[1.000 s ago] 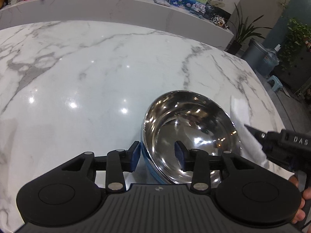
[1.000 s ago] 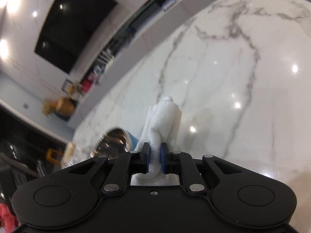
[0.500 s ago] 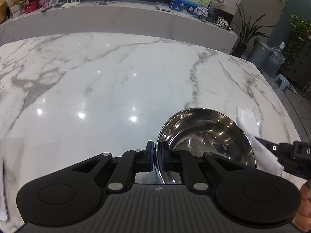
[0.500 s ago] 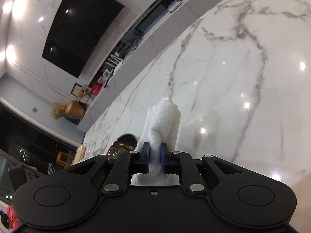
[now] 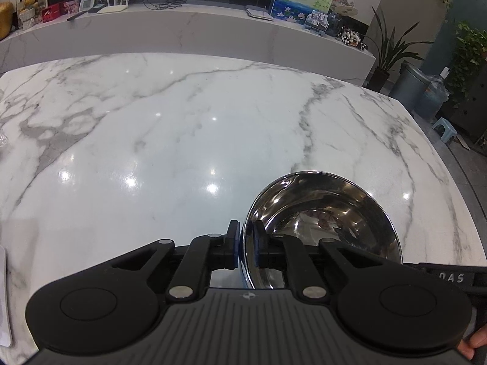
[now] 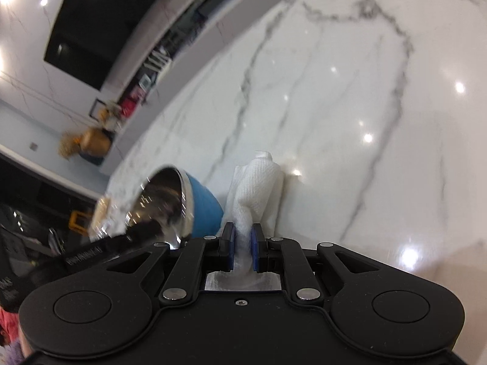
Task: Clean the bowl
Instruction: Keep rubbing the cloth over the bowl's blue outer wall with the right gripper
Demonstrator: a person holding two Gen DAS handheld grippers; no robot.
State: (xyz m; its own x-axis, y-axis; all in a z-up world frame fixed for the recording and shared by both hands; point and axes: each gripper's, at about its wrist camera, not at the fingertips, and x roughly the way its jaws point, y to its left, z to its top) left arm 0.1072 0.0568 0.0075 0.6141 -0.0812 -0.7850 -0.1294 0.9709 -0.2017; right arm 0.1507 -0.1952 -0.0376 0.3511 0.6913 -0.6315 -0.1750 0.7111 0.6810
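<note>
Nearest to you, your left gripper (image 5: 244, 248) is angling downward and pinching the near rim of the shiny steel bowl with a blue outside (image 5: 322, 228), one blue pad outside the wall and one inside, pressed tight on it. The bowl is sitting on the glossy white marble table with grey veins (image 5: 182, 127), near its right-hand side in the left wrist view, and looks tipped towards the camera.

Your right gripper (image 6: 242, 249) is also pointing downward, its blue pads clamping a crumpled white paper towel (image 6: 257, 188) that is sticking up and forward between them. In that view the bowl (image 6: 194, 210) is lying just to the left of the towel, close beside it; whether they are touching, you cannot tell.

At the right edge of the left wrist view, a black part of the right gripper is showing white letters reading "DAS" (image 5: 452, 278), with your fingertips (image 5: 474, 342) just below it. The writing on the black bar in the right wrist view is too blurred to read.

Farther off, a long white marble counter (image 5: 213, 36) is carrying a painted picture of green leaves and water lilies (image 5: 303, 3).
</note>
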